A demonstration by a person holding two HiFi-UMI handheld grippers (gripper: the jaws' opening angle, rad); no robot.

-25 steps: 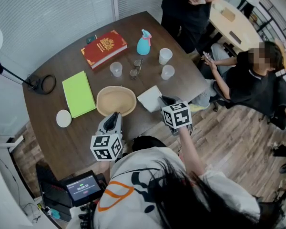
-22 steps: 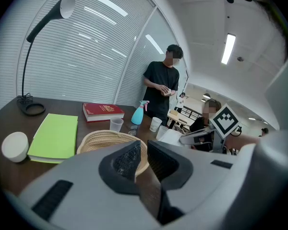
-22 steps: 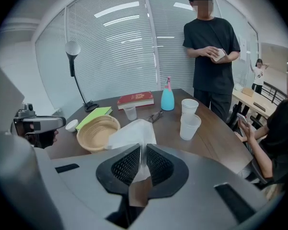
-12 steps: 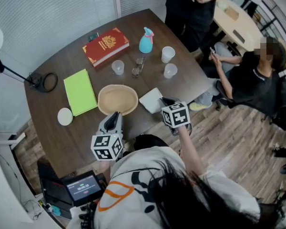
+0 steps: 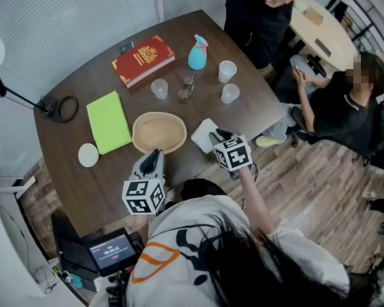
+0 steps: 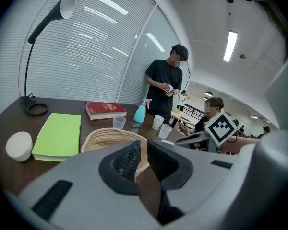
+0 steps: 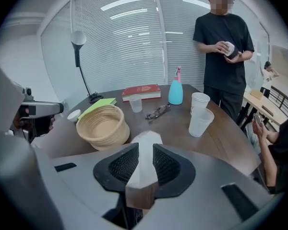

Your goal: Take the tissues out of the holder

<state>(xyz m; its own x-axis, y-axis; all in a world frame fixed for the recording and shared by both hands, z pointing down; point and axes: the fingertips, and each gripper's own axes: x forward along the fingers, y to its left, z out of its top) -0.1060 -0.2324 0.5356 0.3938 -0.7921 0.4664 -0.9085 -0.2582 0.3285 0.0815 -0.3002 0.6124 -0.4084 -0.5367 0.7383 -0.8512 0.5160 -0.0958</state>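
A woven basket (image 5: pixel 138 124), the holder, stands mid-table and looks empty in the right gripper view (image 7: pixel 102 128). A white tissue (image 5: pixel 202 132) lies flat on the table just right of it. My right gripper (image 5: pixel 215 137) is down over the tissue's near right edge. Its jaws are opening, and the tissue (image 7: pixel 144 143) shows between the pads without being squeezed. My left gripper (image 5: pixel 155 160) hovers at the table's near edge, pointing at the basket (image 6: pixel 104 137). Its jaws (image 6: pixel 143 158) stand a narrow slit apart with nothing between them.
Behind the basket are a green notebook (image 5: pixel 107 121), a red book (image 5: pixel 143 60), a blue spray bottle (image 5: pixel 197 54), glasses (image 5: pixel 185 89) and three plastic cups (image 5: pixel 228 93). A small white dish (image 5: pixel 88 154) and a lamp base (image 5: pixel 63 109) sit at the left. One person stands and another sits beyond the right edge.
The right gripper has edged slightly left over the tissue, which stays on the table. The left gripper has not moved. The seated person has shifted an arm.
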